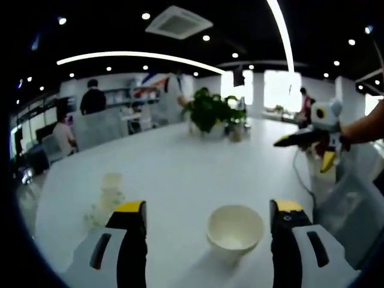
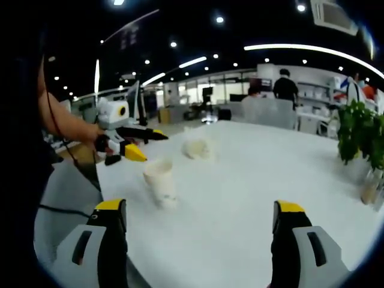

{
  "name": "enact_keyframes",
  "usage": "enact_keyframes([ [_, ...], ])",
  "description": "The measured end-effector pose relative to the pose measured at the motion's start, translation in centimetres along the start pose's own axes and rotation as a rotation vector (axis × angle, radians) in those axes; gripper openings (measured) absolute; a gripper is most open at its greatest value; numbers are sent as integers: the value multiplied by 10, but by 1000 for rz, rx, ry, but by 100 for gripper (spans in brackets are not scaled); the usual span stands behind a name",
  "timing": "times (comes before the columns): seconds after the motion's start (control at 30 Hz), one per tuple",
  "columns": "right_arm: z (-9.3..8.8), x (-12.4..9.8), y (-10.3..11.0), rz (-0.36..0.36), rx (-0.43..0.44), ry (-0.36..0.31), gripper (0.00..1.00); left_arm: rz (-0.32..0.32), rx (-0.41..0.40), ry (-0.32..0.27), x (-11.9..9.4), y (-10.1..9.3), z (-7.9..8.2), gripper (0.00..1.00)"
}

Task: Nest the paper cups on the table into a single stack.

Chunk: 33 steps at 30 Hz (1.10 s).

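On the white desk (image 1: 180, 162) an upright white paper cup (image 1: 234, 231) stands near the near edge, seen in the left gripper view between the yellow-tipped jaws of the left gripper (image 1: 207, 219), which are spread wide with nothing held; whether they touch the cup's sides cannot be told. The right gripper view shows the same cup (image 2: 160, 180) standing close to the desk's edge, with a blurred pale crumpled-looking thing (image 2: 197, 147) farther along the desk behind it. The right gripper (image 2: 201, 216) hangs over the desk with its jaws wide apart and empty, well apart from the cup. A blurred pale object (image 1: 107, 198) lies on the desk near the left gripper's left jaw. A leafy green plant (image 1: 210, 111) stands toward the desk's far end.
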State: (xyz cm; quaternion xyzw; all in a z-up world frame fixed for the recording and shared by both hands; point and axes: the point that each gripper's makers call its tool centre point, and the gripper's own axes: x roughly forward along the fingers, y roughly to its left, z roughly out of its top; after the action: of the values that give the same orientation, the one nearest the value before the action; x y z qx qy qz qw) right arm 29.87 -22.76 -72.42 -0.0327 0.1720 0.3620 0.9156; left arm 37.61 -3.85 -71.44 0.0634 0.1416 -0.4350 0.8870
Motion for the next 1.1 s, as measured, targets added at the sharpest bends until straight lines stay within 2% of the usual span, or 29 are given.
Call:
enact_keyframes([
  [0.1, 3, 2, -1, 1, -5, -4, 100, 24, 7, -1, -11, 14, 1, 90],
  [0.23, 8, 4, -4, -2, -17, -10, 100, 47, -22, 14, -30, 29, -2, 89],
  [0.5, 13, 10, -9, -1, -30, -19, 100, 112, -47, 34, -68, 50, -17, 95],
  [0.6, 11, 11, -10, -1, -28, -19, 100, 128, -43, 65, -82, 53, -30, 96],
  [0.77, 9, 13, -9, 3, -27, -15, 100, 160, -85, 47, -103, 57, -44, 98],
  [1.1, 10, 16, -12, -2, -22, -17, 100, 179, -96, 58, -120, 53, -55, 98],
])
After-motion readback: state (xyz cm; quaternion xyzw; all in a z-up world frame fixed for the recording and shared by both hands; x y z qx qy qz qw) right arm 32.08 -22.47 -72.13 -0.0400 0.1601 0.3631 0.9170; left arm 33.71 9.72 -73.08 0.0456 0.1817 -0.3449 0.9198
